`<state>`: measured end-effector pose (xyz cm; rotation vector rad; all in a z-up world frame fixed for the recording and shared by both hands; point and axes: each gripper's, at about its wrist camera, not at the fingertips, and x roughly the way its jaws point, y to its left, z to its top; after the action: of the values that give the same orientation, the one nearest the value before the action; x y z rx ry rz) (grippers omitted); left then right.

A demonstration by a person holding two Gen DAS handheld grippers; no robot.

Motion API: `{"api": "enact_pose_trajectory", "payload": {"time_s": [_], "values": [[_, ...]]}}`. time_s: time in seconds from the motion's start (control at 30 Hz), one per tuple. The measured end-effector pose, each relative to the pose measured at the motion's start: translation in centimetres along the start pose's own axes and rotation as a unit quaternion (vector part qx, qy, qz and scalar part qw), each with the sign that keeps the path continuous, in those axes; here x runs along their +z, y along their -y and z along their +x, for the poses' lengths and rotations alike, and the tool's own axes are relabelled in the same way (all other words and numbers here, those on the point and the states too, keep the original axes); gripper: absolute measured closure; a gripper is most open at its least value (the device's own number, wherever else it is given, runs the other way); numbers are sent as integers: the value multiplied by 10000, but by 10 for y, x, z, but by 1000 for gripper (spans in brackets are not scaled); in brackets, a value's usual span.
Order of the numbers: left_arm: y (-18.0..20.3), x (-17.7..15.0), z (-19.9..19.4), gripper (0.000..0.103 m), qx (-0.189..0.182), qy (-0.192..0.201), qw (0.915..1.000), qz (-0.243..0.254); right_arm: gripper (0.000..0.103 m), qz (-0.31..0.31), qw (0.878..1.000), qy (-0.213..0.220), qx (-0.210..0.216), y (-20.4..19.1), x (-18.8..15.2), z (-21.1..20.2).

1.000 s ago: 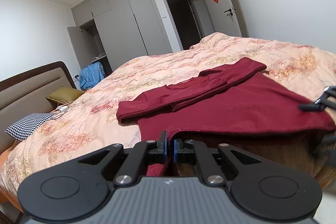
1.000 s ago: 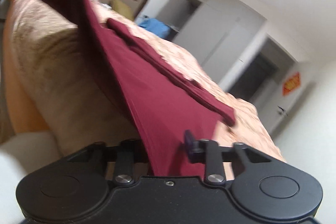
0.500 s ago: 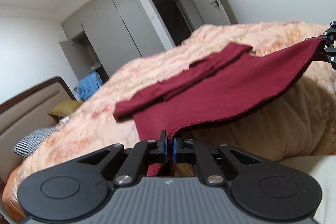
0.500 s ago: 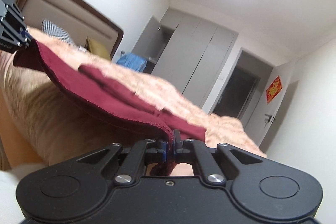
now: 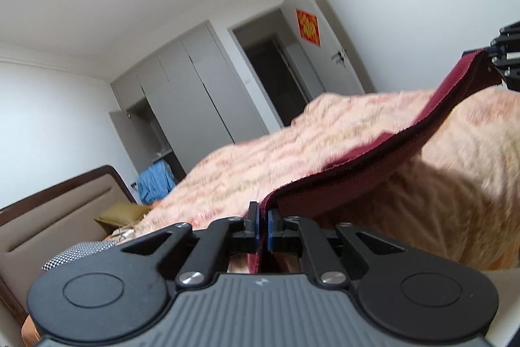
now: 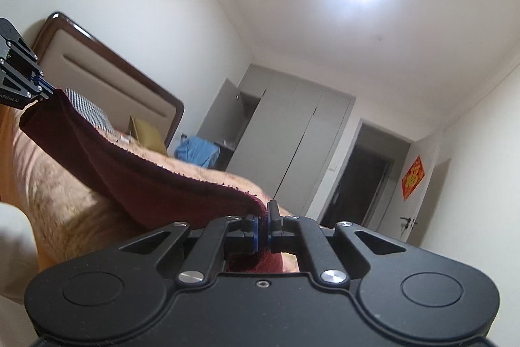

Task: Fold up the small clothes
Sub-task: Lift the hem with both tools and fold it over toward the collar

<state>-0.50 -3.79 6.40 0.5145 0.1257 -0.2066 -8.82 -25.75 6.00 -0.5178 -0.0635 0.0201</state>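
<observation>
The left claw (image 5: 262, 228) is clamped on one corner of the dark red garment (image 5: 373, 165), its blue pads (image 5: 256, 226) pinching the hem. The right claw (image 6: 262, 228) is likewise closed on the opposite corner of that hem. Between them the edge of the garment hangs in a shallow sag, lifted above the near edge of the bed (image 5: 438, 200), which is covered by a peach floral quilt (image 5: 260, 158).

The maroon garment (image 5: 373, 161) hides behind its lifted hem; bedspread (image 5: 260, 158) blurred.
</observation>
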Motion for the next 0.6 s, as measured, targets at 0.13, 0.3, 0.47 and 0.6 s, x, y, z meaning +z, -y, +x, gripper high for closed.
{"api": "enact_pose_trajectory", "payload": {"time_s": [0.13,0.3,0.47,0.6], "values": [[-3,14,-16,98,-40,116,9999,-7,99,128,9999,-48,-60,11,10,-1],[1,18,-1,98,-72,81,9998,156,99,240,9995,-151,-98,10,10,15],[-6,36,28,98,-133,10,9996,234,98,57,9998,-98,-148,13,13,48],[-14,56,64,98,-20,74,9988,476,98,-201,9995,4,-230,25,17,94]]}}
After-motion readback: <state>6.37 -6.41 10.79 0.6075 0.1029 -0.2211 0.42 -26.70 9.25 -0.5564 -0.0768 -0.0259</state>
